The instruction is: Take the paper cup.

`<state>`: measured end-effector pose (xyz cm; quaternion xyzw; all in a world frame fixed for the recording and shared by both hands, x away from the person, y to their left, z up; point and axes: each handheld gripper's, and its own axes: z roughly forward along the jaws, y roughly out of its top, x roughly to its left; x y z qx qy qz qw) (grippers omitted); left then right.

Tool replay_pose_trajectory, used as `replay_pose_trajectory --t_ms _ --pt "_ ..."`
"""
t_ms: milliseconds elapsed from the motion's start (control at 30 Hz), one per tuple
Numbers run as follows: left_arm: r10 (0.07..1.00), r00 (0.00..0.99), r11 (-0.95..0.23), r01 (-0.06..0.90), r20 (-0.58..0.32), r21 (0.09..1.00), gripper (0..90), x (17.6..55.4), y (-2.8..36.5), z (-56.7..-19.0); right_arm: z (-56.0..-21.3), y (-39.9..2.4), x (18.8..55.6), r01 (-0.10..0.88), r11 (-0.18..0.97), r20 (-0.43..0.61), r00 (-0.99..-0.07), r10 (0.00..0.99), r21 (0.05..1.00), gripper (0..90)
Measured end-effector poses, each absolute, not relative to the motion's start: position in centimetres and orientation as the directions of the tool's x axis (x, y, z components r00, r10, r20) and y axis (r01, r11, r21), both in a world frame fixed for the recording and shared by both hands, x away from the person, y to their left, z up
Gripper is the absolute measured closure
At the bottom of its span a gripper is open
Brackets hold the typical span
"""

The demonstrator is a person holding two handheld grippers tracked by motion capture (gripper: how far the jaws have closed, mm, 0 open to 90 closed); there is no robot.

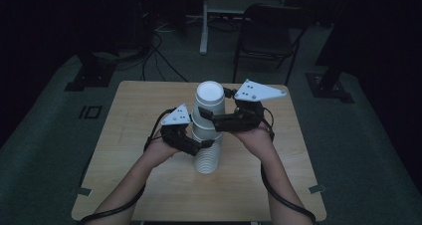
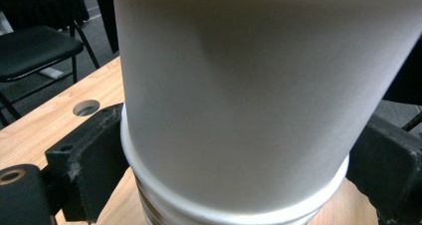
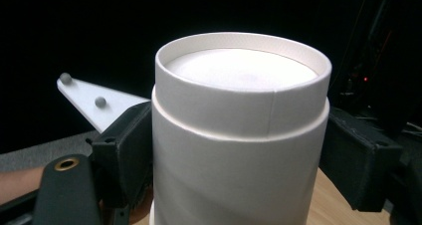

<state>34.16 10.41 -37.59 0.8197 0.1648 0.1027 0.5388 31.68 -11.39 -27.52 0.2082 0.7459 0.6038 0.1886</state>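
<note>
A tall stack of white paper cups [image 1: 207,130] stands upside down near the middle of the table [image 1: 149,185], and both tools are on it. The left hand-held gripper [image 1: 198,144] clamps the stack low down, its jaws pressed against the cup wall on either side just above a rolled rim [image 2: 234,216]. The right hand-held gripper [image 1: 211,116] is closed on the stack higher up, just under the top cup [image 3: 241,80], whose raised base faces up.

The step in hand looks like separating the upper cups from the rest. To do it well, the lower grip should pin the stack firmly to the table while the upper one lifts straight along the stack's axis, perhaps with a slight twist; too hard a squeeze would likely crush the thin paper and lock the cups together.

Beyond the right hand-held gripper a dark folding chair [image 1: 268,31] stands off the table, well apart. Nothing lies between the tools and the stack.
</note>
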Motion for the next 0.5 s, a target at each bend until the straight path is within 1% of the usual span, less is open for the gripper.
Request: replay_pose_trajectory --t_ms 300,500 --pt "0.381 0.924 -0.367 0.160 -0.009 0.916 6.0 34.2 10.4 -37.6 -25.8 -12.1 31.1 0.062 0.121 -0.008 -0.862 0.507 0.991 20.2" --pt "0.381 0.925 -0.371 0.161 -0.008 0.915 5.9 34.2 10.4 -37.5 -24.8 -12.5 30.6 0.035 0.119 -0.033 -0.851 0.525 0.992 20.2"
